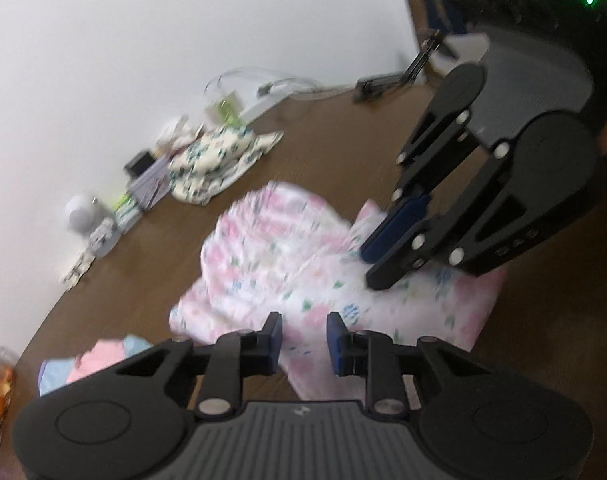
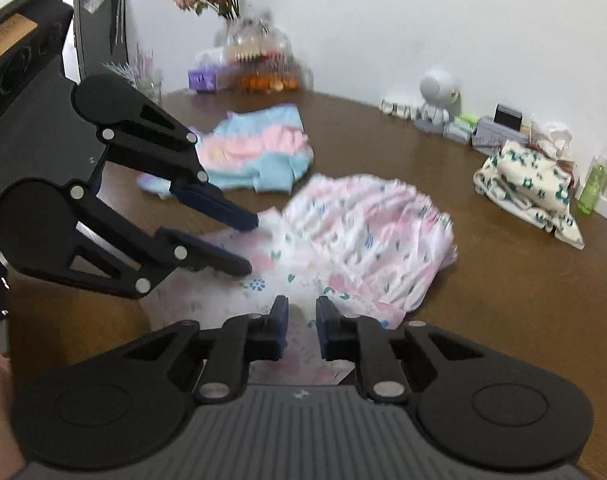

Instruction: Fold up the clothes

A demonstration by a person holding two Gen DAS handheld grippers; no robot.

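Two grippers over the pink-and-white floral cotton garment [image 2: 355, 236], which lies rumpled mid-table on the brown wooden table [image 2: 503, 300], one side bunched up. Left gripper [image 1: 304, 342] has its fingers apart, cloth beneath them, nothing pinched. Right gripper [image 2: 302, 326] likewise has its fingers apart over the near edge. Risk: thin layered fabric, so a pinch may catch one layer only and the fold goes skewed. Blue-and-pink striped garment [image 2: 255, 152] lies toward the far edge, cream green-print cloth [image 2: 527, 184] by the wall edge.
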